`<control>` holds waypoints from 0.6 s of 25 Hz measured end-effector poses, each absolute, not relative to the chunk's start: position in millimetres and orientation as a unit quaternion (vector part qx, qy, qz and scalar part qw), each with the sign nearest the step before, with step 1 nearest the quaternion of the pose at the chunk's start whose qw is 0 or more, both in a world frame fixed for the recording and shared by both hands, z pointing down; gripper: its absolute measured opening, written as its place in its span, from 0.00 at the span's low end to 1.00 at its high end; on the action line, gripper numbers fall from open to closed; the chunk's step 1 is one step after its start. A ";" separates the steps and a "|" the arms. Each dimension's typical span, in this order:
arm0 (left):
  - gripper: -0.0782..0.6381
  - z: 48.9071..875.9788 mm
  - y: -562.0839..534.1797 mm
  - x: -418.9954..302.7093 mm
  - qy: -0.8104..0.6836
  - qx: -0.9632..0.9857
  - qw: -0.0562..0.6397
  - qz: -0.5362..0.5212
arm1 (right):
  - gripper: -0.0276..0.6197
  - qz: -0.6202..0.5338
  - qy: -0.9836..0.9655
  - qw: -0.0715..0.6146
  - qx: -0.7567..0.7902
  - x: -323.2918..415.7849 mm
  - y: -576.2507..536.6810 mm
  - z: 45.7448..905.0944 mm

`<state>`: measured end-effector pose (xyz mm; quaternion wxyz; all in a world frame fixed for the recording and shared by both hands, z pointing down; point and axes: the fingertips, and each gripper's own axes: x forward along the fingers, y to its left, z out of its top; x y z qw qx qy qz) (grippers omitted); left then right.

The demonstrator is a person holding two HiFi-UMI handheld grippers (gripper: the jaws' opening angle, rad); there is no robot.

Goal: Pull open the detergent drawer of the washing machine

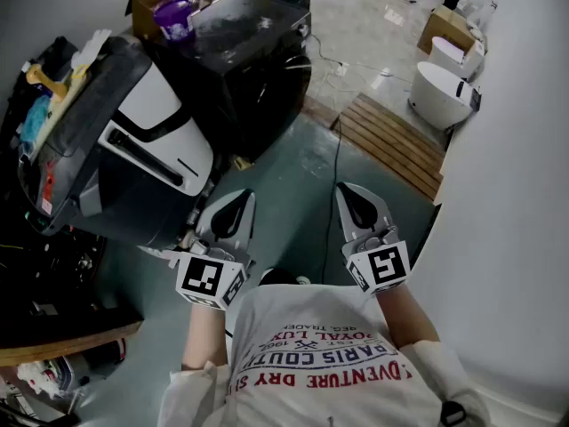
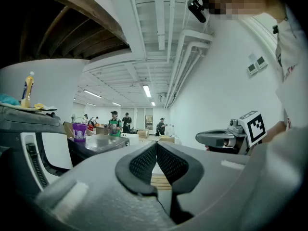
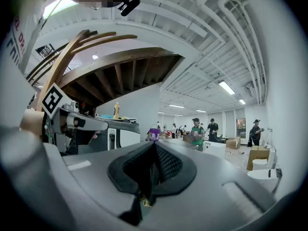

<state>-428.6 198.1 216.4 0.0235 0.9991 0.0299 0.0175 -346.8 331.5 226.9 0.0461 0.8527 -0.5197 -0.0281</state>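
both grippers sit well short of the washing machine [image 1: 133,163], which stands to the person's left. its detergent drawer looks shut, and i take it to be the white front panel [image 1: 158,114] with a dark recessed handle, though i cannot be sure which panel it is. the left gripper [image 1: 242,201] has its jaws pressed fully together on nothing, and so does the right gripper [image 1: 343,190]. the likeliest slip is arriving at the handle with closed jaws, which would knock the panel instead of hooking it. a grip on the wrong seam would pull nothing open. a hard tug could also shake the yellow bottle [image 2: 27,88] and the loose cloths on the machine's top. the cable [image 1: 337,154] trailing over the floor near the person's feet could catch a step forward. by count: two grippers, one washing machine, one black appliance [image 1: 244,69] beside it, one purple bucket [image 1: 173,16], one yellow bottle, one wooden pallet [image 1: 391,140], and several people in the background.
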 end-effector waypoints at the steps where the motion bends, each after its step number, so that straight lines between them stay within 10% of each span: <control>1: 0.11 216.1 198.6 -426.3 0.030 0.999 0.024 0.017 | 0.05 -0.028 -0.518 0.049 0.854 -344.3 332.7 225.6; 15: 0.11 226.7 219.1 -386.6 0.063 0.997 0.045 0.022 | 0.05 -0.017 -0.482 0.049 0.875 -309.8 356.9 230.7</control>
